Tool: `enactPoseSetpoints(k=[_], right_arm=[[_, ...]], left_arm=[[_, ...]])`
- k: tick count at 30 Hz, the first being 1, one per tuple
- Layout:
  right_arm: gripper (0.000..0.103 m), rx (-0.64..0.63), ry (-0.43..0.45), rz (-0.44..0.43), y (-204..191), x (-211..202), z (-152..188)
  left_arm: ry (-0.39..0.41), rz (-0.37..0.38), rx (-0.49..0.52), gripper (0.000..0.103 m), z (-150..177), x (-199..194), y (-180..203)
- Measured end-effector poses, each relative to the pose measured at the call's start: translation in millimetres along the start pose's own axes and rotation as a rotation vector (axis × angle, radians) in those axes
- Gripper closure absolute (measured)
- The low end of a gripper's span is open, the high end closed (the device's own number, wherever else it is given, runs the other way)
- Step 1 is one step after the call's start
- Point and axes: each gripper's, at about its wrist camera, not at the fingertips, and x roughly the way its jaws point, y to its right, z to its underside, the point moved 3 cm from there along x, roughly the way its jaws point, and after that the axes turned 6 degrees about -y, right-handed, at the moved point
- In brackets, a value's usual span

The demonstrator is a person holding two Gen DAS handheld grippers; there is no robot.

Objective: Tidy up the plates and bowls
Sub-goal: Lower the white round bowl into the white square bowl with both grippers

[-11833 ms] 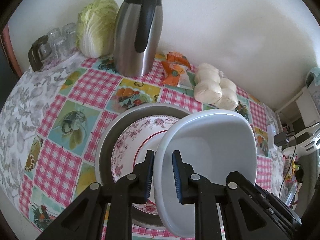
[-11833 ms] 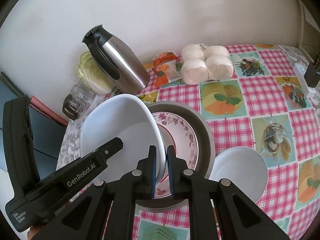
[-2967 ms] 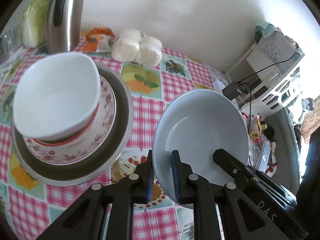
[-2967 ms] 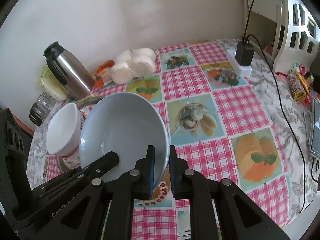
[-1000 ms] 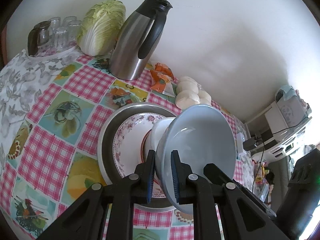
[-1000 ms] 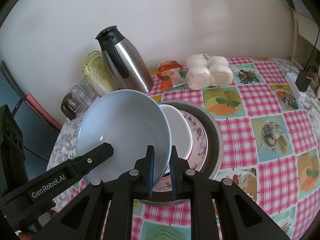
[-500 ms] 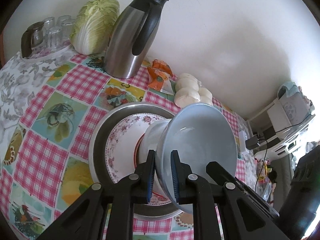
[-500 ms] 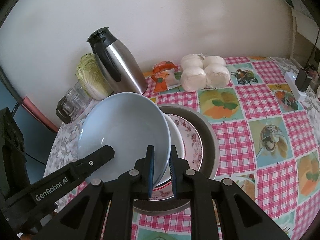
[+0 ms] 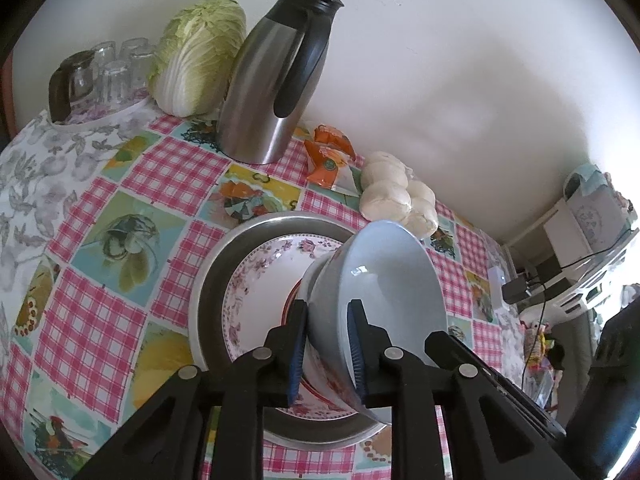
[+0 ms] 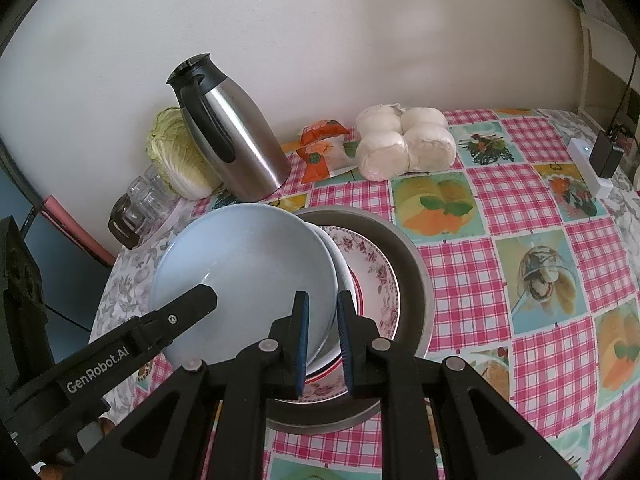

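A light blue bowl (image 9: 392, 280) (image 10: 248, 264) rests tilted in a white bowl (image 9: 311, 280) (image 10: 343, 264). That white bowl stands on a floral plate (image 9: 260, 280) (image 10: 376, 276) inside a round metal pan (image 9: 212, 280) (image 10: 412, 272). My left gripper (image 9: 326, 316) straddles the blue bowl's near rim; its jaws are opening and the pads look slack on the wall. My right gripper (image 10: 320, 308) is shut on the opposite rim. Each gripper's black finger shows in the other's view.
A steel thermos (image 9: 272, 80) (image 10: 236, 144), a cabbage (image 9: 196, 56), upturned glasses (image 9: 108, 72), an orange packet (image 9: 328, 156) and bagged white buns (image 9: 396, 196) (image 10: 404, 148) line the wall. A charger on a power strip (image 10: 596, 160) lies at the right edge. The checked cloth spreads right of the pan.
The blue bowl has come down over the white bowl and now nests in it. The left jaws stand slightly wider apart than before. The right jaws look the same.
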Motion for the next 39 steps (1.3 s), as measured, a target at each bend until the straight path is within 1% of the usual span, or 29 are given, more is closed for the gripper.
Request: enactPoseSetpoints(k=[3,5,7,11,15,20,21,22,23,26,29,31,35,39], right_arm=[[0.087,0.005,0.001,-0.002,1,0,0],[0.087,0.009,0.003,-0.007,2,0,0],[0.087,0.013,0.004,-0.019,3,0,0],[0.087,0.008,0.005,-0.018,2,-1,0],[0.087,0.009,0.004,-0.015,3,-1,0],[0.087,0.017,-0.003,-0.012,6,-1,0],[0.087,0.018,-0.004,-0.010,7,-1,1],[0.087,0.018,-0.005,-0.008,7,-1,1],[0.088,0.019,-0.009,-0.008,7,-1,1],[0.087,0.023,-0.010,-0.017,7,-1,1],[0.087,0.017,-0.009,-0.014,7,-2,1],[0.087,0.019,-0.005,-0.015,7,-3,1],[0.088,0.018,0.001,-0.023,7,-5,0],[0.087,0.009,-0.004,-0.020,5,-5,0]], left_arm=[[0.005,-0.017,0.023,0.077,1,1,4],[0.003,-0.013,0.025,0.069,1,1,4],[0.004,-0.004,0.021,0.070,1,0,4],[0.018,-0.012,0.020,0.070,0,-4,3],[0.051,-0.023,0.010,0.070,-1,-15,-1],[0.075,0.009,-0.034,0.074,-3,-24,-8],[0.075,0.018,-0.042,0.077,-3,-24,-10],[0.074,0.029,-0.055,0.083,-3,-24,-11],[0.074,0.034,-0.069,0.084,-2,-23,-13],[0.068,0.058,-0.089,0.084,-2,-22,-16],[0.061,0.044,-0.087,0.084,-1,-20,-15],[0.041,0.040,-0.102,0.085,1,-14,-18],[-0.013,0.072,-0.147,0.086,6,1,-27],[-0.022,0.068,-0.144,0.086,8,4,-26]])
